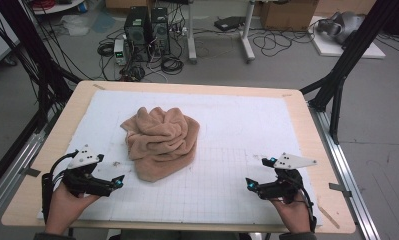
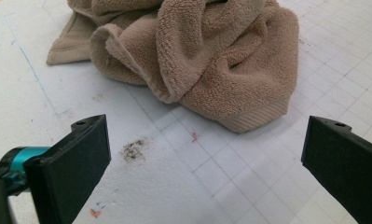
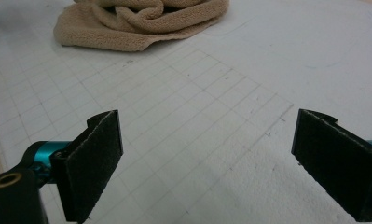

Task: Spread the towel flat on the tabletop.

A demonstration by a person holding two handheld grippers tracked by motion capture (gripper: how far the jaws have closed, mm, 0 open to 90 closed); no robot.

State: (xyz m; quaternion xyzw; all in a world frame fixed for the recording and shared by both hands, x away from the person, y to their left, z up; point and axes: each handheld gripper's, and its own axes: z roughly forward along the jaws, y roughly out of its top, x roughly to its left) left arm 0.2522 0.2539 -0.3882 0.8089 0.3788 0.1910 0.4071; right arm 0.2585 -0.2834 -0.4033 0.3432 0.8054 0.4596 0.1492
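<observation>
A crumpled tan towel [image 1: 160, 141] is heaped slightly left of centre on the gridded white surface [image 1: 247, 130], untouched. The left gripper [image 1: 118, 182] is held near its lower left edge, the right gripper [image 1: 249, 185] well apart from it; the jaws of both stand wide with nothing between them. Several layers could be pinched at once, since the folds overlap. Where the corners lie probably cannot be judged, so a wrong edge may be lifted and the bundle dragged.

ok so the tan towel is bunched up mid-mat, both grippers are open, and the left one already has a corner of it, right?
Not quite. The towel is bunched up on the mat and both grippers are open, but the left gripper holds nothing: the left gripper view shows bare mat between its jaws, the towel lying beyond them. The right gripper is empty too.
</observation>
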